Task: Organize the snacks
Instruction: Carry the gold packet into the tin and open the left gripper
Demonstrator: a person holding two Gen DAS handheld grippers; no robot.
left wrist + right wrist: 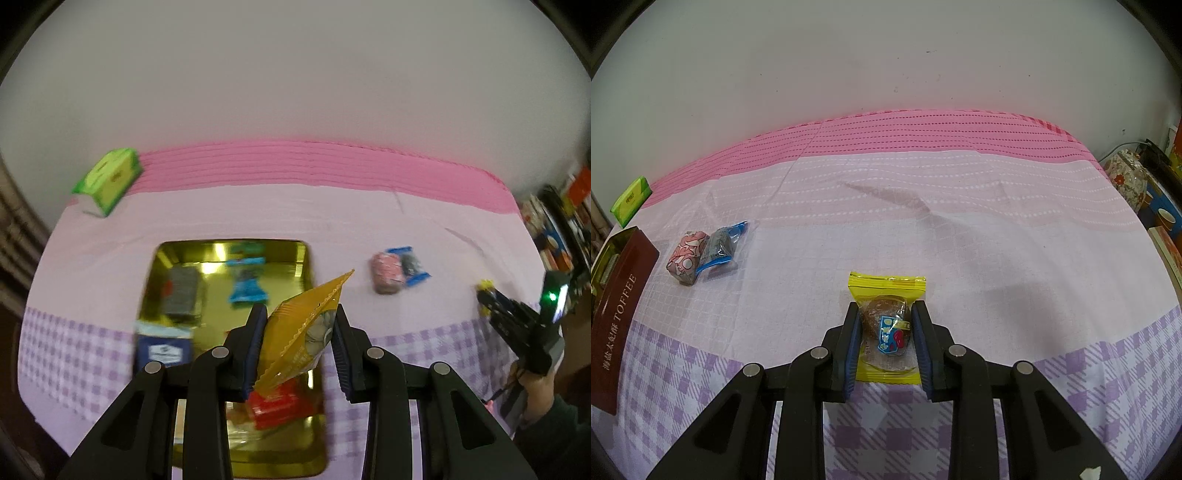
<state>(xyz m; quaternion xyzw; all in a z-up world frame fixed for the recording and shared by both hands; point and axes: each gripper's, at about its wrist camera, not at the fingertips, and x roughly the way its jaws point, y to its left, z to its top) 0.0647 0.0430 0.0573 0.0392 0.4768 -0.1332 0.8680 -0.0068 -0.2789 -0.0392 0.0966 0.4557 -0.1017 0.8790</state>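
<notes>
My left gripper [300,334] holds an orange snack packet [308,328] between its fingers, tilted, above the right side of a gold tin tray [160,266]. The tray holds several snacks: a grey packet [181,293], a blue packet [245,282], a dark blue packet [164,349] and a red packet [277,406]. My right gripper [884,332] is closed around a yellow snack packet [886,286] that lies on the tablecloth. A pink candy [687,256] and a small blue packet [722,243] lie together on the cloth to the left.
A green box [109,177] stands at the far left of the pink and purple cloth [960,221]. A dark red toffee tin lid [617,325] lies at the left edge of the right wrist view. Books and a patterned pot [1126,177] stand beyond the right edge.
</notes>
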